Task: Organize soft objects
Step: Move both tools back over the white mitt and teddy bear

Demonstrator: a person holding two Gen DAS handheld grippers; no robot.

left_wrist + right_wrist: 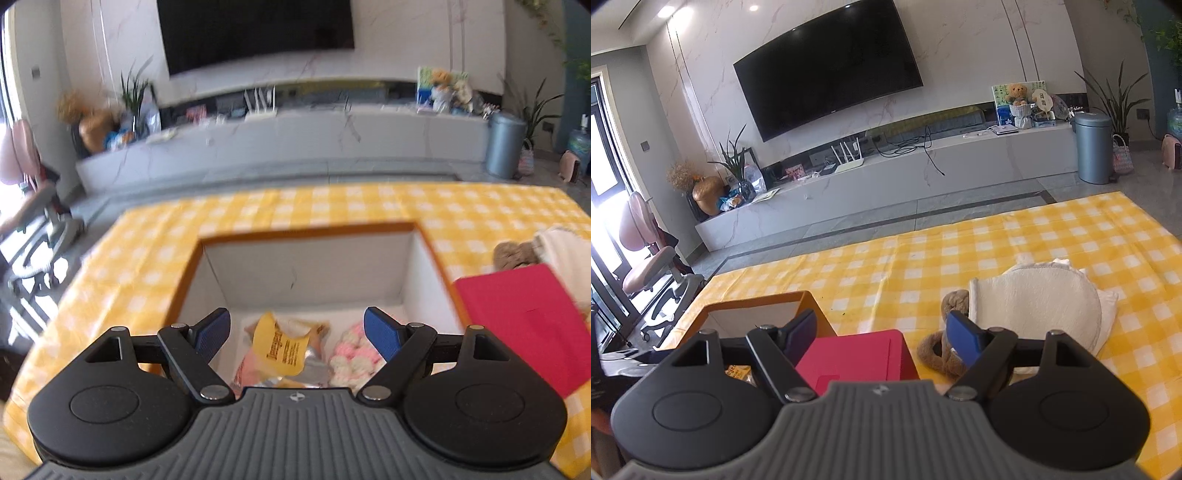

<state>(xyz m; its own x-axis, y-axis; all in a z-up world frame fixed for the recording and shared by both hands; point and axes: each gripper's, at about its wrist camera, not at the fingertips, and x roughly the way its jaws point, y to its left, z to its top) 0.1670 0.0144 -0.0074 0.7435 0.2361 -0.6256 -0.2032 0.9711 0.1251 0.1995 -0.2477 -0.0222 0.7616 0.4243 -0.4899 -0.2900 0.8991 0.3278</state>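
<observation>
My left gripper (297, 334) is open and empty above the near end of an open orange box (417, 266) with white inside walls. In the box lie a pink soft item with a yellow tag (282, 349) and a pink-and-white knitted item (354, 358). My right gripper (881, 338) is open and empty over the table, just behind a red lid (862, 354). A brown plush toy (945, 350) lies against a white round cloth (1039, 302) to its right. The box (753, 306) shows to its left.
The table has a yellow checked cloth (997, 243). The red lid (524, 325), the brown plush (513, 254) and the white cloth (565, 254) lie right of the box in the left wrist view. Beyond are a TV bench, a bin and an office chair.
</observation>
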